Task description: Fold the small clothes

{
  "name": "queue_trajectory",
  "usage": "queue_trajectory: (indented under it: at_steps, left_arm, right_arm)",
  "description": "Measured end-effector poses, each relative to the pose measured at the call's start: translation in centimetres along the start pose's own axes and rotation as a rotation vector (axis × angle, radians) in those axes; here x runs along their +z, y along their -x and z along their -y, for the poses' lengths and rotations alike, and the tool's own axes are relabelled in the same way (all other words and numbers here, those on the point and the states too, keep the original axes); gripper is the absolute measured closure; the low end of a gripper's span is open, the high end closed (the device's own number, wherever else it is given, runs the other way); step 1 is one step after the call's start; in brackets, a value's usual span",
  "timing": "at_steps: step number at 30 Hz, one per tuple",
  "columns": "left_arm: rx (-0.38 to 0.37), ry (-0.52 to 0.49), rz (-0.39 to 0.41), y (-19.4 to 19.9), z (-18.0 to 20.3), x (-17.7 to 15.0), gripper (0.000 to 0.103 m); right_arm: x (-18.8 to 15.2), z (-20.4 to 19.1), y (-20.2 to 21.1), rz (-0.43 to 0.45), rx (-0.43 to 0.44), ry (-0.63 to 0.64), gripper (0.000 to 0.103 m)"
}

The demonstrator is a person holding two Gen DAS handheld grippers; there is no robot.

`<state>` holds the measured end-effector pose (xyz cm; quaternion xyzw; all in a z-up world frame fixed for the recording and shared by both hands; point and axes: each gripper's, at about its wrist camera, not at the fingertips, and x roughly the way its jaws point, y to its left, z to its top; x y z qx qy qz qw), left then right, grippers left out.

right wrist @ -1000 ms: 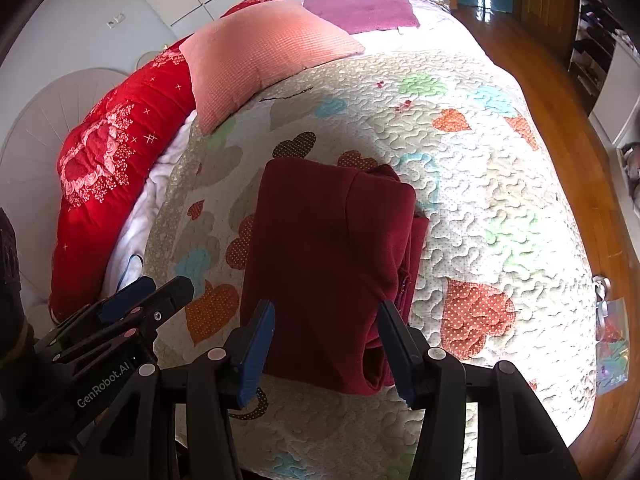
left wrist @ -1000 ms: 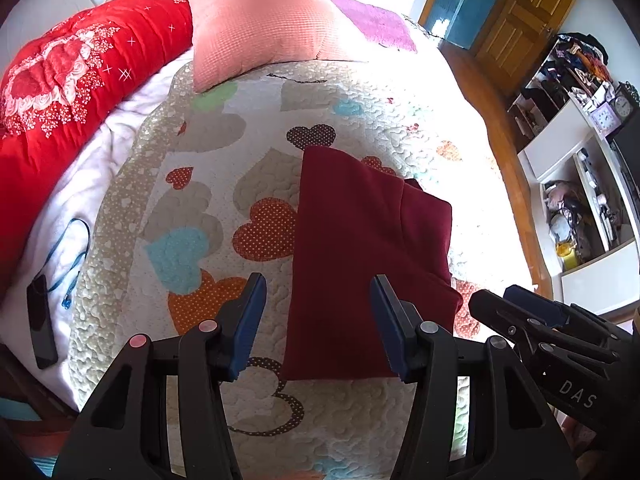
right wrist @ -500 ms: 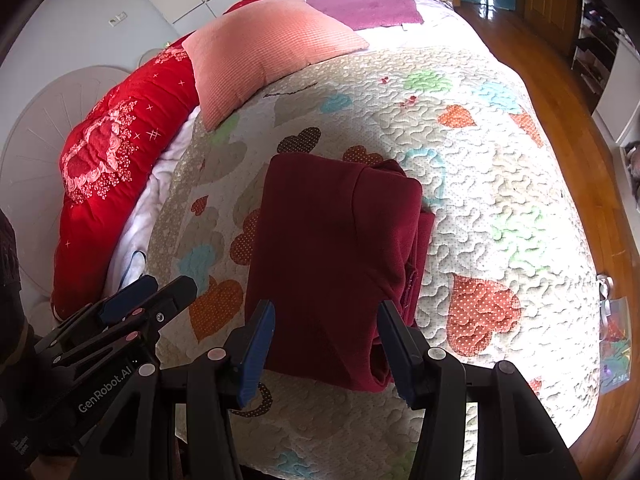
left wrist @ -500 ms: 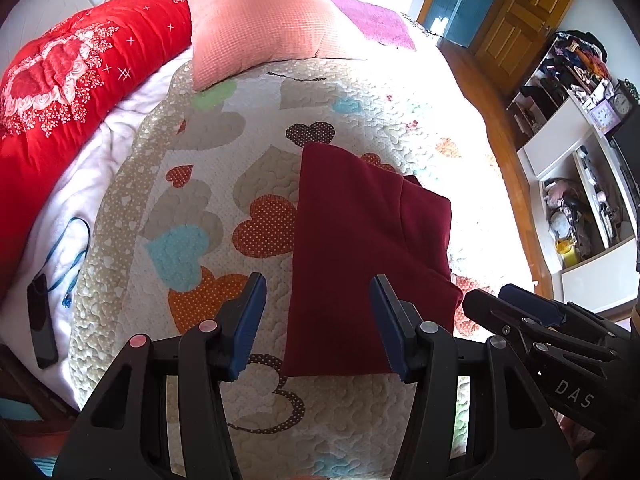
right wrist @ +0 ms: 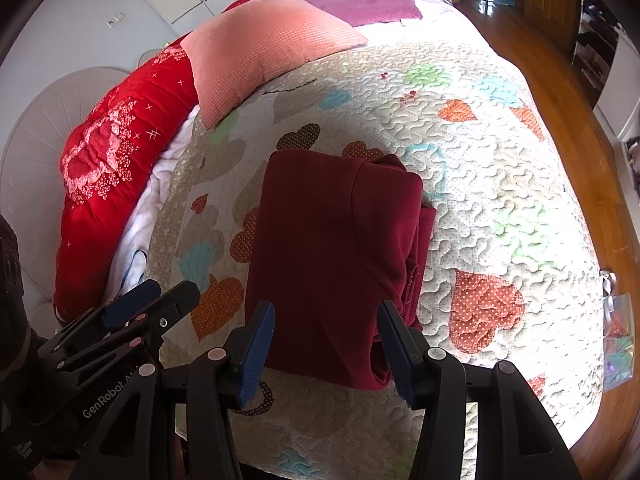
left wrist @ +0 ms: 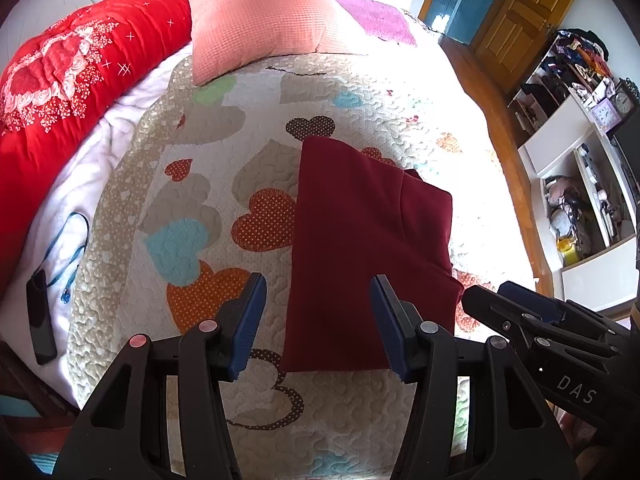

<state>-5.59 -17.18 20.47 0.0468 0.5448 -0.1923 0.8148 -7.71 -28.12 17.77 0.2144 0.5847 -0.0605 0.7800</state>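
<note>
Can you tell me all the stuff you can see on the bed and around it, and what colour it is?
folded dark red fleece garment: one, dark red, lying in the middle of the quilt, below both grippers
quilted bedspread with hearts: one, cream with coloured hearts, covering the bed
square salmon-pink pillow: one, pink, at the head of the quilt
red floral duvet: one, red with pink roses, bunched along the left side
purple towel: one, purple, at the far end of the bed
black phone with blue cord: one, black, on the white sheet at the left edge
white shelf unit: one, white, cluttered, on the right
wooden door: one, brown, far right
left gripper: one, black with blue fingers, open above the garment
right gripper: one, black with blue fingers, open above the garment
</note>
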Motion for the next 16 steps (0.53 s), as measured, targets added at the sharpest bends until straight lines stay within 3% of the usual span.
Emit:
queue_trajectory:
  at_steps: [16]
  left_arm:
    - [-0.026,0.031,0.020,-0.6,-1.4,0.2,0.049]
  right_arm:
    - [0.0,0.8,-0.3,0.003,0.001,-0.014,0.052]
